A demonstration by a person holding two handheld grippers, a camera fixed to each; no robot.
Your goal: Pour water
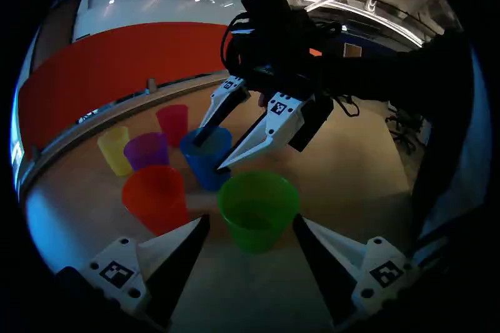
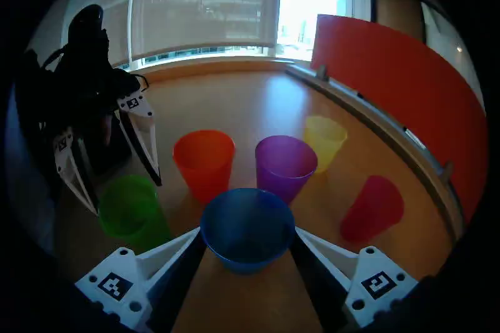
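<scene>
A green cup [image 1: 257, 208] stands upright on the wooden table [image 1: 350, 170], between the fingers of my left gripper [image 1: 250, 217]. That gripper is open, with a fingertip close to each side of the cup. A blue cup [image 2: 248, 230] stands between the spread fingers of my right gripper [image 2: 247, 233], which is also open. From the left gripper view, the right gripper [image 1: 208, 155] straddles the blue cup [image 1: 206, 158] from above. From the right gripper view, the left gripper [image 2: 125, 195] flanks the green cup [image 2: 128, 211]. I cannot make out water in either cup.
An orange cup [image 2: 203, 161], a purple cup [image 2: 285, 164], a yellow cup [image 2: 324, 136] and a pink cup [image 2: 373, 208] stand close by. A red wall panel [image 2: 400, 77] runs along the table's edge. A dark sleeve [image 1: 400, 77] reaches in. Bare tabletop [image 2: 250, 102] lies toward the window.
</scene>
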